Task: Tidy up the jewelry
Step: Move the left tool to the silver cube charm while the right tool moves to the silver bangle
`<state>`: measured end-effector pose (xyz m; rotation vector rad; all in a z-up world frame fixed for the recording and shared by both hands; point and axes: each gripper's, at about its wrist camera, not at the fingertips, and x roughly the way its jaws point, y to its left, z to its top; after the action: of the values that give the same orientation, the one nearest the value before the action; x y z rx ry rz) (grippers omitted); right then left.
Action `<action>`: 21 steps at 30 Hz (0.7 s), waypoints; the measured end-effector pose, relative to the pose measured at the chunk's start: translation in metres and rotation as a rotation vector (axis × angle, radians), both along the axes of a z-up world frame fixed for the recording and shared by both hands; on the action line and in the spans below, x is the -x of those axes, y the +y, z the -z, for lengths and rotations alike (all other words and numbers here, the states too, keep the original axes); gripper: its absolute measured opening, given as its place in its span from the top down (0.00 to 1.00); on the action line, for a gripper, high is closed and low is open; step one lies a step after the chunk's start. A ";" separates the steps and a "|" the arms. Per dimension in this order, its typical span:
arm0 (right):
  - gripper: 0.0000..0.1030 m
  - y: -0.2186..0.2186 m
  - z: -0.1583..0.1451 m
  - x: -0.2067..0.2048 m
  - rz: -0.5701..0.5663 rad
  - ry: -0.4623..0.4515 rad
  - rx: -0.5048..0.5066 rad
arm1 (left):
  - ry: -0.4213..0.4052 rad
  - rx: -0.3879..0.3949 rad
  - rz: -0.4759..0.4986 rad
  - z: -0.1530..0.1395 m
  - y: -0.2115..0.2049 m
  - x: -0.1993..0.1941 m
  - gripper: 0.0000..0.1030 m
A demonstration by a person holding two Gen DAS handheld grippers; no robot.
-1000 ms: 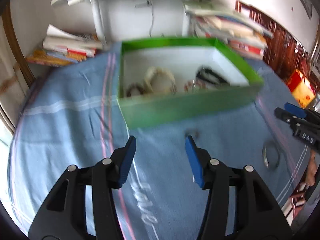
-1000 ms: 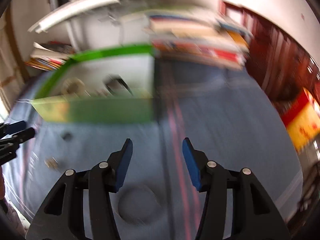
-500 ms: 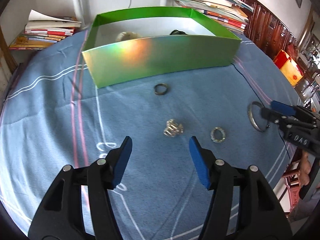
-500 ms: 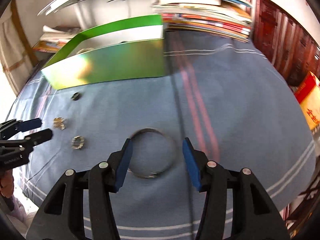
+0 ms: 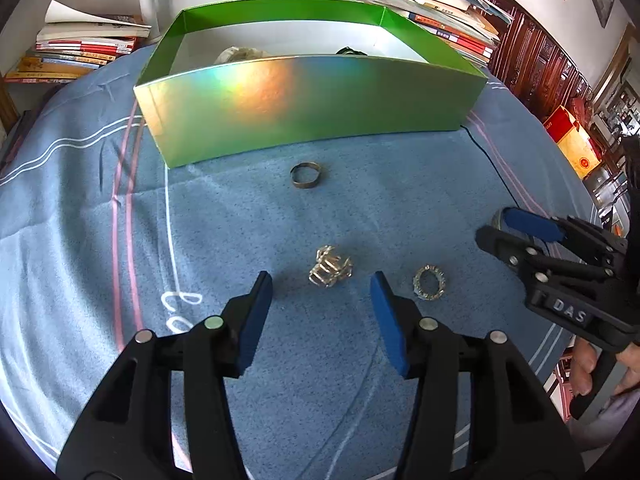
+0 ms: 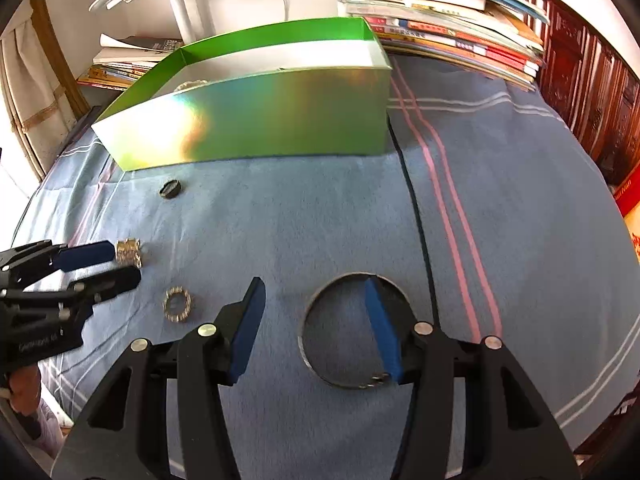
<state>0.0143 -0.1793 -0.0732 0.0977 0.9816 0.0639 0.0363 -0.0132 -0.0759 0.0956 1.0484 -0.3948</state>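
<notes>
The jewelry lay loose on a blue striped cloth [image 5: 100, 240] covering the surface, in front of a green box [image 5: 304, 100]. A tangled silver cluster [image 5: 330, 270] sat near the middle, just ahead of the left gripper [image 5: 321, 289], lined up with the gap between its blue fingers [image 5: 256, 312] but apart from both. Those fingers were closing, with nothing pressed between them. Just to the right of the cluster lay a beaded silver ring [image 5: 430, 282], and farther off, nearer the box, a plain dark band [image 5: 306, 174]. A large thin bangle [image 6: 352, 332] lay flat under the right gripper [image 6: 316, 300]; its right finger stood over the inside of the hoop and its left finger outside it, the pair spread apart and clamped on nothing. Whether either finger touched the bangle could not be told. Inside the box a pale bracelet [image 5: 240, 54] and a dark piece [image 5: 352, 51] showed over the near wall. Stacks of books [image 5: 80, 52] rested behind the box on both sides. A hand [image 5: 592, 364] held the right gripper's handle at the edge of the left wrist view.
</notes>
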 end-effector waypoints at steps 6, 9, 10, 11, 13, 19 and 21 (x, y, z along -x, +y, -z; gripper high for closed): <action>0.50 0.023 -0.001 -0.013 -0.087 -0.011 -0.017 | 0.001 -0.003 -0.005 0.000 -0.001 -0.001 0.48; 0.50 0.026 -0.001 -0.011 -0.080 -0.010 0.007 | -0.001 -0.003 -0.011 0.000 0.000 -0.001 0.48; 0.50 0.024 -0.001 -0.011 -0.069 -0.010 0.019 | -0.002 -0.003 -0.013 0.000 -0.001 -0.001 0.49; 0.50 0.022 -0.001 -0.011 -0.058 -0.011 0.027 | -0.003 -0.003 -0.015 0.000 -0.001 -0.001 0.49; 0.50 0.017 0.000 -0.009 -0.030 -0.014 0.039 | -0.005 0.000 -0.015 0.000 -0.002 -0.003 0.50; 0.50 0.015 0.003 -0.006 -0.010 -0.027 0.077 | -0.041 -0.029 -0.046 0.001 -0.005 -0.004 0.78; 0.51 0.017 0.003 -0.006 -0.010 -0.032 0.087 | -0.051 -0.030 -0.051 0.001 -0.003 -0.003 0.79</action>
<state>0.0202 -0.1625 -0.0760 0.0117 0.9519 0.0320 0.0391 -0.0161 -0.0769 0.1052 1.0043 -0.3291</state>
